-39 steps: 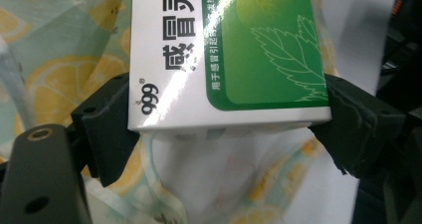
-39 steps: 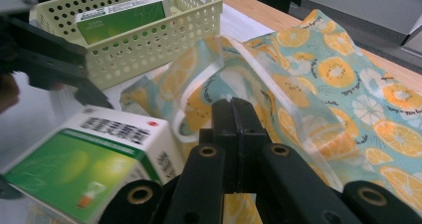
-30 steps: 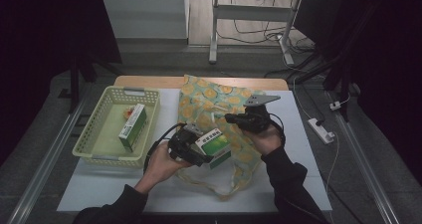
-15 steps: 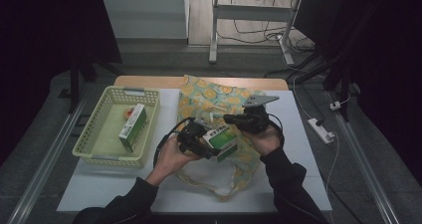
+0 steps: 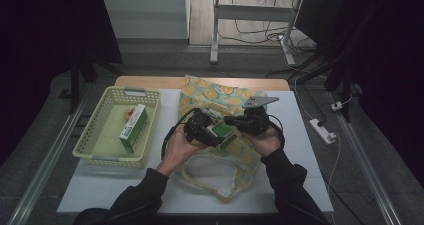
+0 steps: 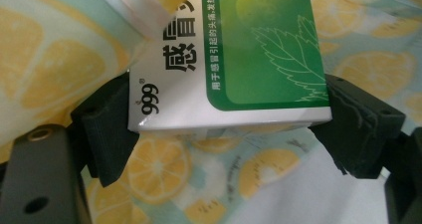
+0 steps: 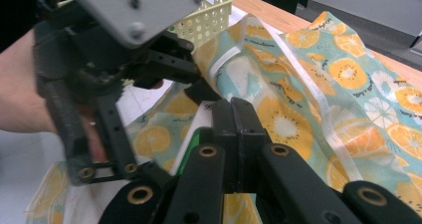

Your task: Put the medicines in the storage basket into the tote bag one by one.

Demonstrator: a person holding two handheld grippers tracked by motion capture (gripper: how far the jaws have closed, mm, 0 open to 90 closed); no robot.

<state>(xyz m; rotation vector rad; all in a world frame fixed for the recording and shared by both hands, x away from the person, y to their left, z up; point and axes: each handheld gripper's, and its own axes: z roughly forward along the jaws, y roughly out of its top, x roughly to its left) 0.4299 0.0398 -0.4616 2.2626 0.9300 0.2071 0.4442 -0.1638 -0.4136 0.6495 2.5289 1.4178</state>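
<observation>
Since prev. frame, left gripper (image 5: 212, 135) w/ green-white box (image 5: 220, 130) has shifted right toward frame centre; right gripper (image 5: 231, 120) unchanged. Box now at mid-frame over fruit-print bag (image 5: 220, 92), clamped across its width betw. left jaws, pads on both edges. Right gripper's jaws fully closed, pinching bag fabric just beside box. Yellow basket (image 5: 95, 152) at left holds second box (image 5: 133, 128). White table (image 5: 300, 185) underneath.

Box (image 6: 234, 59) top cut off by edge.
</observation>
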